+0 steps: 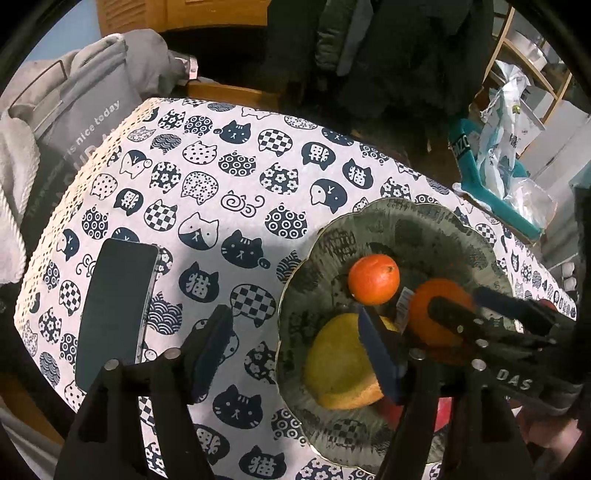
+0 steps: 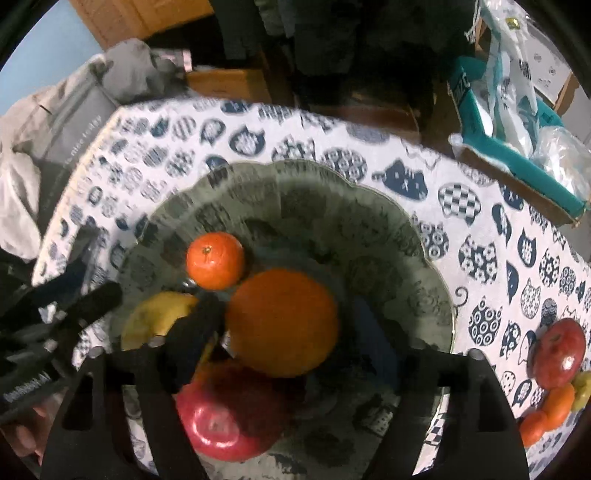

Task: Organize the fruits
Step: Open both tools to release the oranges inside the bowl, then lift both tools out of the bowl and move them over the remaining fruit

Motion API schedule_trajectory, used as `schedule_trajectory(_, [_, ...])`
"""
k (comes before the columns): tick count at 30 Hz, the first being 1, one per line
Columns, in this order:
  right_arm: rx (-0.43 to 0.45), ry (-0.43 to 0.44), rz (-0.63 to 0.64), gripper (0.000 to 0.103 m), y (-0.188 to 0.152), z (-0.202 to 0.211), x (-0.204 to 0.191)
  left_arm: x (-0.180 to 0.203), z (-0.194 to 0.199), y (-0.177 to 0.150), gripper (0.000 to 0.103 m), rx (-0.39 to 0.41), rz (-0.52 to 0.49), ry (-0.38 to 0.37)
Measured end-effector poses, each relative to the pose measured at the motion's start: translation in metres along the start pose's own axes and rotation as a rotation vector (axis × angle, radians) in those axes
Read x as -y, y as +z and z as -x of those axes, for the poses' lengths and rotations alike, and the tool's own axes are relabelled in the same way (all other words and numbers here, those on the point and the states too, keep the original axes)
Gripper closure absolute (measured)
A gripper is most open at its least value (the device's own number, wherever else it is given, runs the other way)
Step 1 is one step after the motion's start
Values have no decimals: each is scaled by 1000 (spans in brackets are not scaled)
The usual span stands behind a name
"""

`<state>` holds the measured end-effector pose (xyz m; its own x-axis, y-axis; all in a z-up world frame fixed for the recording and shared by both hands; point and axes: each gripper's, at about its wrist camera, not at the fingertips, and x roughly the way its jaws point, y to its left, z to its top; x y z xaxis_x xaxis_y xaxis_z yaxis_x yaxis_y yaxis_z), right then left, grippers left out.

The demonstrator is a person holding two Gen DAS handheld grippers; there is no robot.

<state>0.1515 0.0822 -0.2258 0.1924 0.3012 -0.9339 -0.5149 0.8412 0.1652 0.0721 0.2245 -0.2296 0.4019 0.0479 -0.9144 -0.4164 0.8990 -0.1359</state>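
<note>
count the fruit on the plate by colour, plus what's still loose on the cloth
On the plate:
orange: 2, a small mandarin and a big orange
yellow: 1
red: 1, an apple
Loose on the cloth, right side:
red: 1, an apple
orange: 2
yellow-green: 1, partly cut off
Total: 8

You see table (image 1: 207,192) under white cloth with navy cat-head print. Grey clothing (image 1: 85,92) heaped at far left edge. Wooden furniture (image 1: 177,14) behind, pale blue wall (image 1: 70,40) beside it. Dark coats (image 1: 388,55) hang at back. Wooden shelf frame (image 1: 532,70) and teal box (image 1: 491,192) with plastic bags at right.
</note>
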Motion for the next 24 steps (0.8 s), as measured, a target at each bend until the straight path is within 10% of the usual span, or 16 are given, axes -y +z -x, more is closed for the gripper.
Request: schedule_trajectory(24, [313, -171, 80, 23, -16, 148, 5, 44, 98, -3, 24, 183, -67, -112])
